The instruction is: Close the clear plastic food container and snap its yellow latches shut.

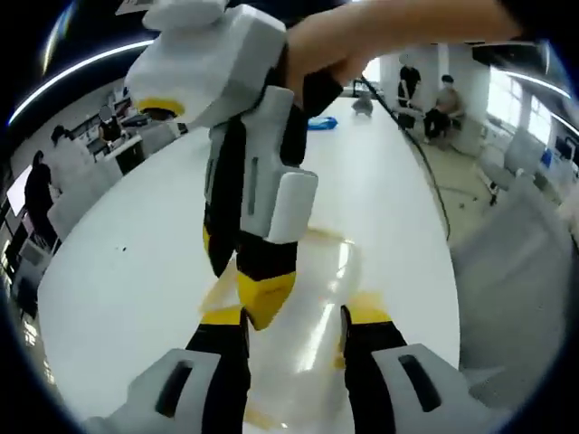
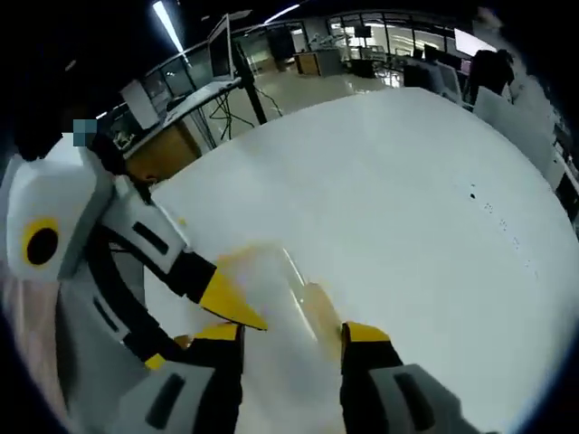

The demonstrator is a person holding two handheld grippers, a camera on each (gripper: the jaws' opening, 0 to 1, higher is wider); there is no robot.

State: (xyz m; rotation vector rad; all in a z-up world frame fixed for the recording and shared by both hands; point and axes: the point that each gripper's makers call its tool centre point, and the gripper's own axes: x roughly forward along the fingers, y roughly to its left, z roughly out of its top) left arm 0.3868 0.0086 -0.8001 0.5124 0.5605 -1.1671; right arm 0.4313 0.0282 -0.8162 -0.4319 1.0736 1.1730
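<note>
The clear plastic container (image 1: 321, 271) lies on the white table (image 1: 136, 244), blurred, right ahead of my left gripper (image 1: 294, 327), whose jaws stand open above its lid. Yellow latch patches (image 1: 369, 306) show at its edges. The right gripper (image 1: 246, 285), held by a hand (image 1: 362, 36), comes down from above with its yellow tips on the container's left part. In the right gripper view the container (image 2: 285, 276) lies just beyond my open right gripper (image 2: 289, 339), and the left gripper (image 2: 231, 303) reaches in from the left with its yellow tip at the container's near edge.
The long white table (image 2: 407, 181) runs far ahead. A small blue object (image 1: 322, 124) lies at its far end, and a dark cable (image 1: 425, 163) follows its right edge. People sit and stand beyond, near desks (image 2: 181, 127) and monitors.
</note>
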